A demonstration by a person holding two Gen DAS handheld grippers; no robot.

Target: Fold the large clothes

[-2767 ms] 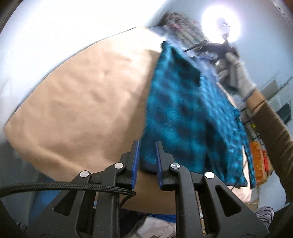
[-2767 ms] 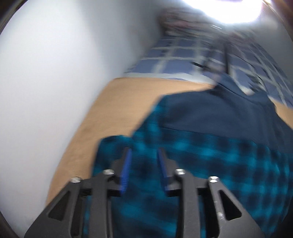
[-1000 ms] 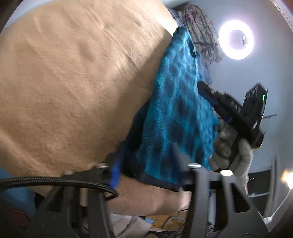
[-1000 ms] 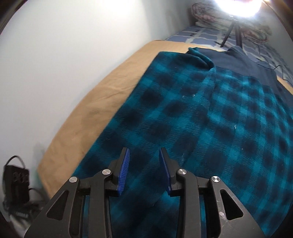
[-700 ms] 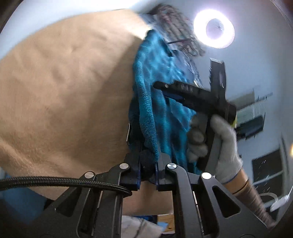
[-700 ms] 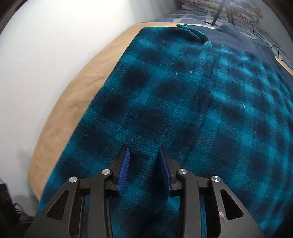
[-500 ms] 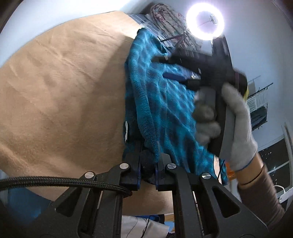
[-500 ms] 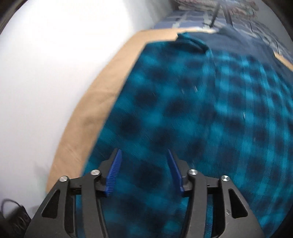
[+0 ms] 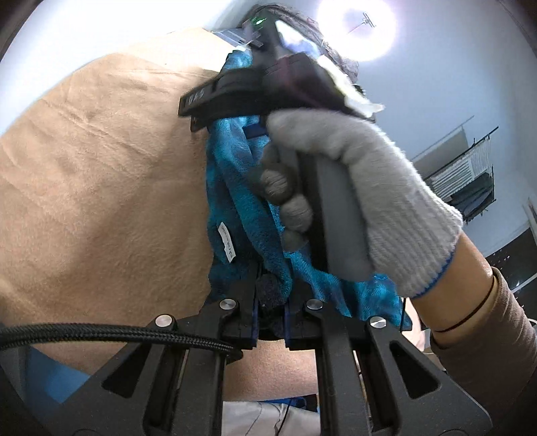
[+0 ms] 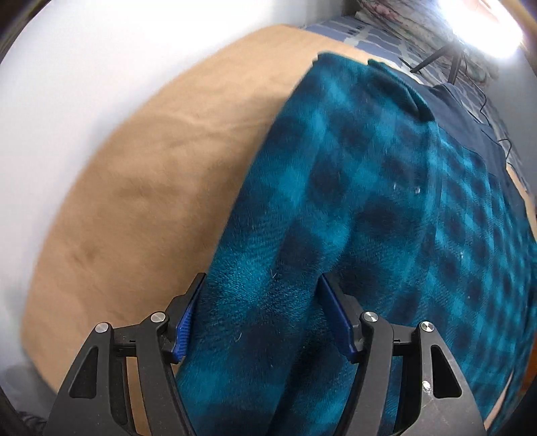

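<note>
Left gripper [image 9: 271, 302]: fingers drawn close together, clamped on a bunched edge of the teal plaid fleece garment [image 9: 231, 187], with fabric pinched between the pads. A white care label [image 9: 227, 243] shows on the fleece just above the grasp. Right gripper [image 10: 261, 315]: blue-padded fingers [image 10: 185, 322] spread wide, released, with a ridge of the fleece lying between them; whether the pads touch the cloth cannot be told. From the left wrist view, the right hand [image 9: 362, 204] in a grey knit glove grips its tool handle directly in front of the fleece. The garment lies spread over a tan blanket [image 10: 151, 187] that covers the bed, against a white wall [image 10: 84, 73]. A ring light [image 9: 356, 30] shines overhead.
</note>
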